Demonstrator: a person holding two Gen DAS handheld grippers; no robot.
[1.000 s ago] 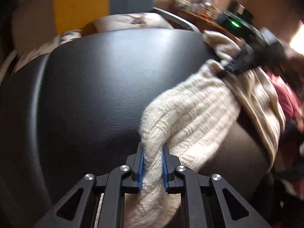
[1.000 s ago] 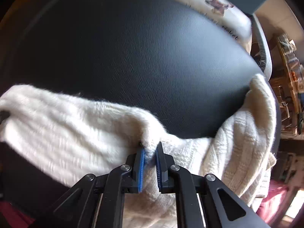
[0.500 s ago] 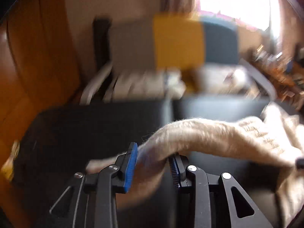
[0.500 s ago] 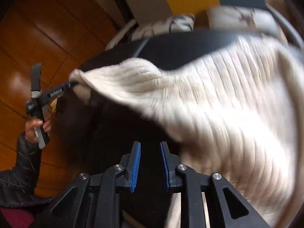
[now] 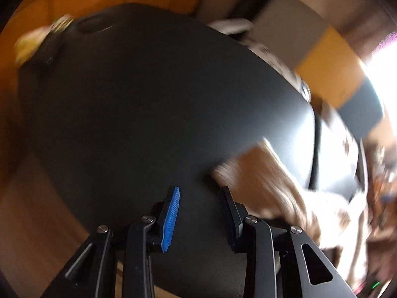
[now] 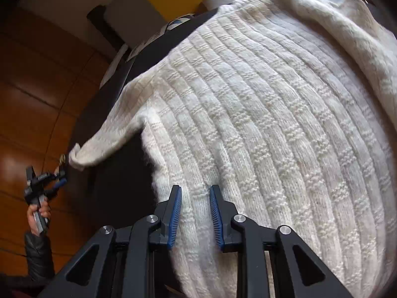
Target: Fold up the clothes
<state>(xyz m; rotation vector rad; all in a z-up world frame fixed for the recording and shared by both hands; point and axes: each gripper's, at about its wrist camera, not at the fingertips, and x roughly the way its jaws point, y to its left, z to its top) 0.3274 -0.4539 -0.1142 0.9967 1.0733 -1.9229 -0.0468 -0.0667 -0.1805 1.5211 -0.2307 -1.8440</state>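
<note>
The cream ribbed-knit sweater (image 6: pixel 273 124) lies spread over the black leather tabletop (image 6: pixel 119 173), filling the centre and right of the right wrist view, its ribs running from the lower middle of the frame up toward the upper right. One sleeve (image 6: pixel 104 141) reaches out to the left edge of the frame, its cuff lying near the left tool (image 6: pixel 58 176), which appears small at the lower left.

The right tool (image 6: pixel 195 193) hovers directly over the body of the knit near its lower left edge, jaws parted with fabric showing between the blue pads; whether the pads touch the wool cannot be told, but they are not pinching it.

In the left wrist view the left tool (image 5: pixel 199 193) is also open and empty, over bare black tabletop (image 5: pixel 148 99). The sleeve end (image 5: pixel 253 173) lies just to its right, blurred, trailing toward the lower right of the frame.

Judging by this, the sleeve's long axis runs left to right, and the left tool is the nearer one to fold it inward.
</note>
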